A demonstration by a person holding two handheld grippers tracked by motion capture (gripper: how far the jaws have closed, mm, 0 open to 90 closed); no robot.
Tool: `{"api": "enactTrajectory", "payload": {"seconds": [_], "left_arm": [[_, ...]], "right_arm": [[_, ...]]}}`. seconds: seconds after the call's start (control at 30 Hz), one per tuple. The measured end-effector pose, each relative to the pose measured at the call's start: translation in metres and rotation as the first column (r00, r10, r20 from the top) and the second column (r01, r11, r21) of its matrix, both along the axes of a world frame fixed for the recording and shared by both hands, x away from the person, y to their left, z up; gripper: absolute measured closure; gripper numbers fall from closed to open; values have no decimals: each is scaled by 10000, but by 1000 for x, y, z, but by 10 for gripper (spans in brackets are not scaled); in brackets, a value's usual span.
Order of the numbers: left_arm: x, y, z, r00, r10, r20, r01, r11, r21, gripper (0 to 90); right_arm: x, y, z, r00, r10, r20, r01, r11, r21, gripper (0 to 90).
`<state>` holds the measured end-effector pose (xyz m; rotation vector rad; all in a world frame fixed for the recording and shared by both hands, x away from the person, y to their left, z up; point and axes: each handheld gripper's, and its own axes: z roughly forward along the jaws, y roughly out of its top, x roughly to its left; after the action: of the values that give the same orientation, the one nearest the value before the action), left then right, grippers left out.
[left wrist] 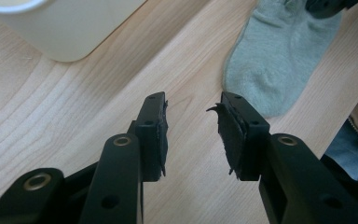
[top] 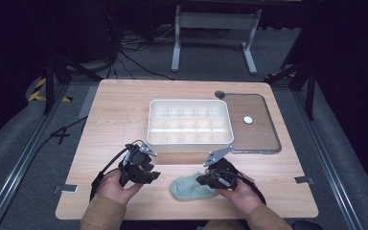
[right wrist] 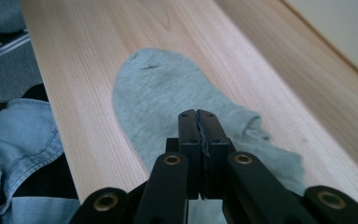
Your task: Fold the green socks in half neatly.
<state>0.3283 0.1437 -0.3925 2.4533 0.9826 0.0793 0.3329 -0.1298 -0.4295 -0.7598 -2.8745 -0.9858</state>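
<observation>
So your right gripper [top: 205, 178] sits in the lower middle of the high view, right at the near end of the grey-green sock [top: 190, 189]. In the right gripper view its jaws are pressed flat together, right above the sock [right wrist: 168, 98]; can't tell whether any fabric is caught between the pads. The sock lies flat on the wooden table [top: 120, 110], near the bottom edge of the high view, between your two hands.

Your left gripper [top: 149, 175] is lower left of centre, jaws spread with bare wood between them. In the left gripper view the sock [left wrist: 279, 60] is in the upper right, just past the right-hand jaw and not touching it.

The white divided organizer box [top: 189, 123] sits mid-frame, well apart from the sock, with its clear lid [top: 261, 129] lying flat just to the right of it.
</observation>
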Motion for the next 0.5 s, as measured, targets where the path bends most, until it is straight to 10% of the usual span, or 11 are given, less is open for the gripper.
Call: {"api": "enactTrajectory", "payload": {"seconds": [0.3,0.5], "left_arm": [[0,-9,-9,9995,-317,-55,319,9987,401,614],[2,-14,-23,9985,-343,-437,364,9982,474,619]], "right_arm": [[4,23,-24,9997,-139,-189,121,9956,-930,892],[6,22,-28,9979,-633,-117,627,9970,-458,893]]}}
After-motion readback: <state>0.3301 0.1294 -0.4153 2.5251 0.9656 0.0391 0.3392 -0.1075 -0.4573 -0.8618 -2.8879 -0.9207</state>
